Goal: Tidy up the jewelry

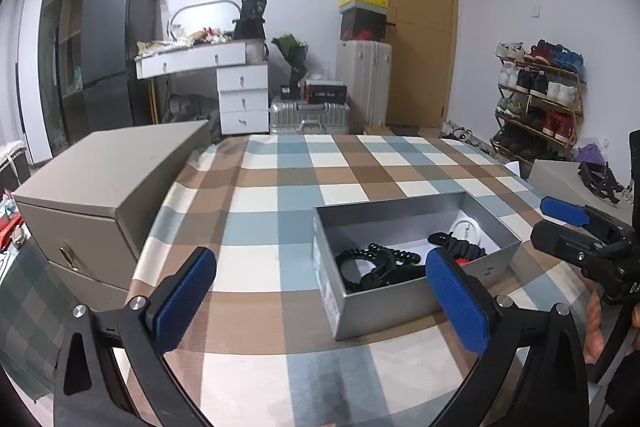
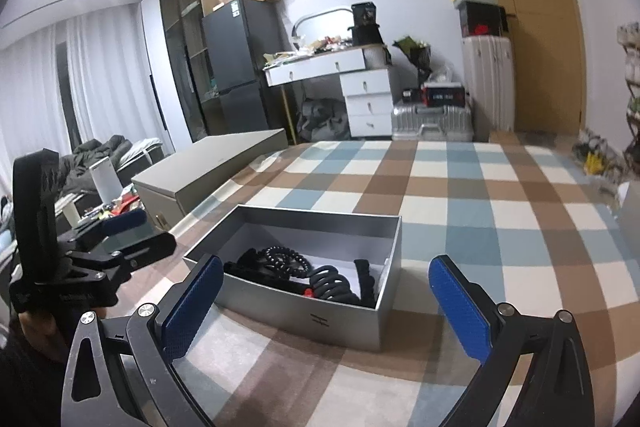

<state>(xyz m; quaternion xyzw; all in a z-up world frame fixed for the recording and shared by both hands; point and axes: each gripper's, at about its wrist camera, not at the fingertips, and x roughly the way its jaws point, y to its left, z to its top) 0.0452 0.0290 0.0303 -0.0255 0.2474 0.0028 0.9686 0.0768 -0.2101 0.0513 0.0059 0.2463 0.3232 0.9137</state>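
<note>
An open silver-grey box (image 1: 380, 303) (image 2: 304, 315) sits on the checked tablecloth. It holds black bead bracelets (image 1: 376, 261) (image 2: 282, 259), black coiled bands (image 1: 464, 247) (image 2: 334, 285) and a white ring-shaped piece (image 1: 466, 229). A beige jewelry chest with drawers (image 1: 100, 187) (image 2: 208, 171) stands at the table's left edge. My left gripper (image 1: 320, 291) is open and empty, just before the box's near left corner. My right gripper (image 2: 326, 301) is open and empty, facing the box's near wall. Each gripper shows in the other's view: the right one (image 1: 576, 223), the left one (image 2: 120, 227).
The checked tablecloth (image 1: 280, 195) (image 2: 480, 207) covers the table. Beyond it stand a white dresser (image 1: 240, 95), suitcases (image 1: 308, 117), a dark fridge (image 1: 112, 55), a shoe rack (image 1: 540, 95) and a wooden door (image 1: 420, 7). A grey surface with black parts (image 1: 592, 179) lies at the right.
</note>
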